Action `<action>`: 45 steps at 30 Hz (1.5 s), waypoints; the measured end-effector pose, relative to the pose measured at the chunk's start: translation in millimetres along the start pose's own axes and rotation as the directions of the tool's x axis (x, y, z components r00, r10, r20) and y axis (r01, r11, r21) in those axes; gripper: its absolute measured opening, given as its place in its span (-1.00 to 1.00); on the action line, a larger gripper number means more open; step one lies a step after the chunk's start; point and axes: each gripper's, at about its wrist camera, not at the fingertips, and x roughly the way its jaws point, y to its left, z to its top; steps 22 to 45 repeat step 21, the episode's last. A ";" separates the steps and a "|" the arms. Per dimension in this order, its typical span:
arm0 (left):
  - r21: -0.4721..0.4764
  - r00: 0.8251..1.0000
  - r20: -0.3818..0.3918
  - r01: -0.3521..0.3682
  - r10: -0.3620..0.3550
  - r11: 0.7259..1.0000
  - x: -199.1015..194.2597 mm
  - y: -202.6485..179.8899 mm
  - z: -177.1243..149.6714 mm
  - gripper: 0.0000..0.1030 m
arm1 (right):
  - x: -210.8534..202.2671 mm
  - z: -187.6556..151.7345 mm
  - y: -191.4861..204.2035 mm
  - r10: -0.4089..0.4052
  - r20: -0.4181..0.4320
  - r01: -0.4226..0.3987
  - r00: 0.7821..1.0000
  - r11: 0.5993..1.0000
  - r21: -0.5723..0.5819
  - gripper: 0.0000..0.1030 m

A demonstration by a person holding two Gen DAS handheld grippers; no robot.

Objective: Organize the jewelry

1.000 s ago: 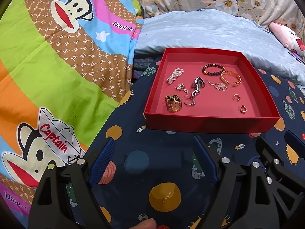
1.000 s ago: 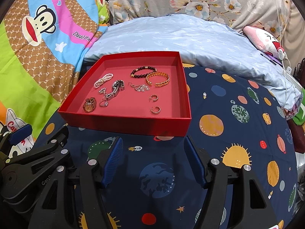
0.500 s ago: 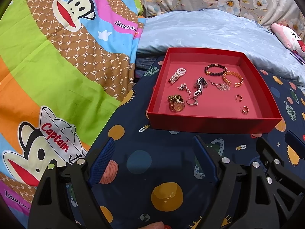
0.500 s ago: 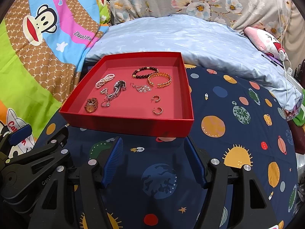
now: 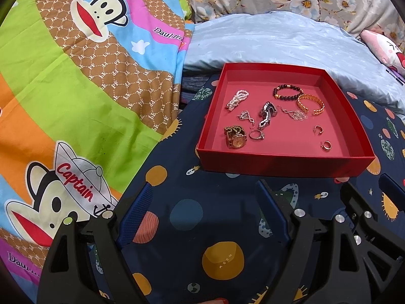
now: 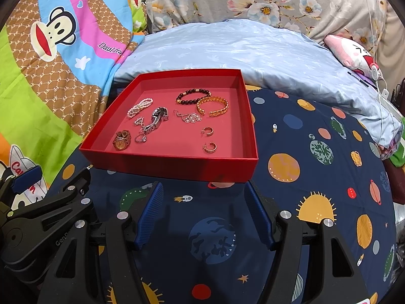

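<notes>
Around the red tray point(image 6: 174, 163) — planet-print sheet point(image 6: 291, 202), blue pillow point(image 6: 240, 50).

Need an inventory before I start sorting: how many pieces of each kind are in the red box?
Bracelets: 3 (pearl, dark bead, gold cuff)
Watches: 2 (gold, silver)
Hoop earrings: 2
Dangly earrings: 2
Ring: 1
Total: 10

My left wrist camera looks forward and down along its claw point(image 5: 205, 202) over the bed, the red tray point(image 5: 283, 163) near and right of centre. My right wrist camera sits beside it, angled likewise, the same tray point(image 6: 167, 163) left of centre. Both share tray, planet-print sheet point(image 6: 291, 202) and pale blue pillow point(image 5: 278, 40).
</notes>
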 end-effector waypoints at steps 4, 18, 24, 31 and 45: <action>-0.009 1.000 -0.001 -0.009 0.009 1.000 0.0 1.9 0.0 0.56 | -0.6 0.6 1.9 0.003 0.003 -0.003 1.000 1.000 -0.002 0.28; -0.005 1.000 0.002 -0.001 0.001 1.000 -1.0 -0.6 1.4 0.56 | -1.4 2.2 0.4 -0.001 0.008 0.001 1.000 1.000 0.001 0.30; -0.005 1.000 -0.002 0.008 -0.008 1.000 -0.2 -0.6 2.5 0.56 | -1.1 2.6 -1.5 -0.010 0.010 0.010 1.000 1.000 0.006 0.35; -0.005 1.000 -0.002 0.008 -0.008 1.000 -0.2 -0.6 2.5 0.56 | -1.1 2.6 -1.5 -0.010 0.010 0.010 1.000 1.000 0.006 0.35; -0.005 1.000 -0.002 0.008 -0.008 1.000 -0.2 -0.6 2.5 0.56 | -1.1 2.6 -1.5 -0.010 0.010 0.010 1.000 1.000 0.006 0.35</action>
